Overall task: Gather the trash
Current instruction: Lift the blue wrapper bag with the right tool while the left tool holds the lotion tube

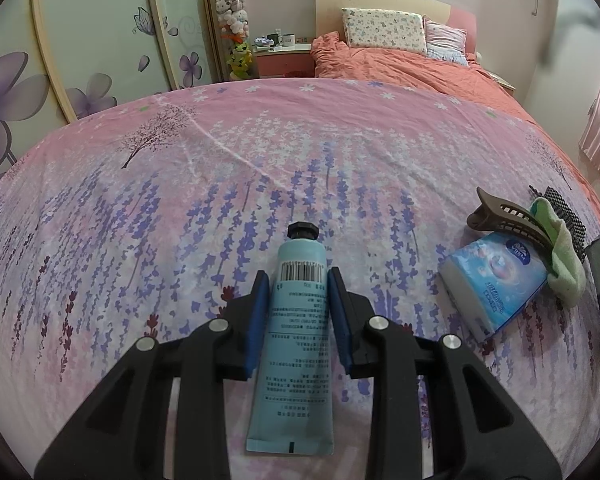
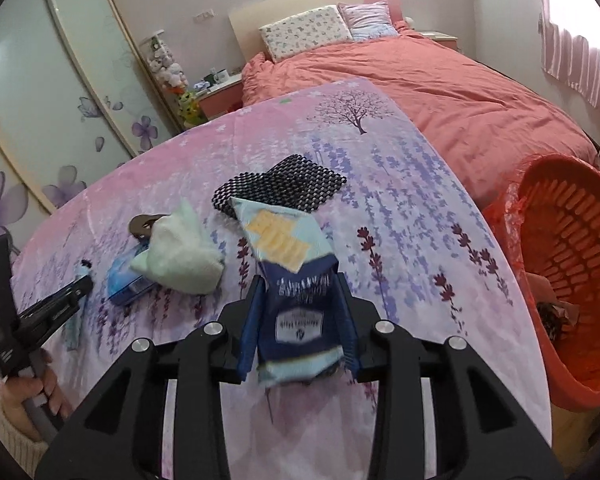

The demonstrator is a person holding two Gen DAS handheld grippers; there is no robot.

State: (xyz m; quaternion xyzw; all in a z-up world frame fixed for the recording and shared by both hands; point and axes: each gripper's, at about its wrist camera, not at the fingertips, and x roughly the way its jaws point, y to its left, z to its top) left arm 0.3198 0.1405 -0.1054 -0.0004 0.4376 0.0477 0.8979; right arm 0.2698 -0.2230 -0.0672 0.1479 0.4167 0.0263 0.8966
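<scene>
The left gripper [image 1: 299, 280] straddles a blue tube [image 1: 296, 332] lying on the bed [image 1: 140, 208], jaws apart. The right gripper [image 2: 300, 284] clamps a snack packet [image 2: 290, 280] near the orange basket [image 2: 572, 264].

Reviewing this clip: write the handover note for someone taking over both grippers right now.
Left gripper: fingers on either side of the blue tube lying on the floral sheet; grip not confirmed.
Right gripper: shut on the snack wrapper, held above the sheet.
Red basket stands to the right, with something already inside.
Still on the sheet: tissue pack, hair claw, pale green cloth, black mesh mat.
Next, probably: drop the wrapper in the basket.
</scene>
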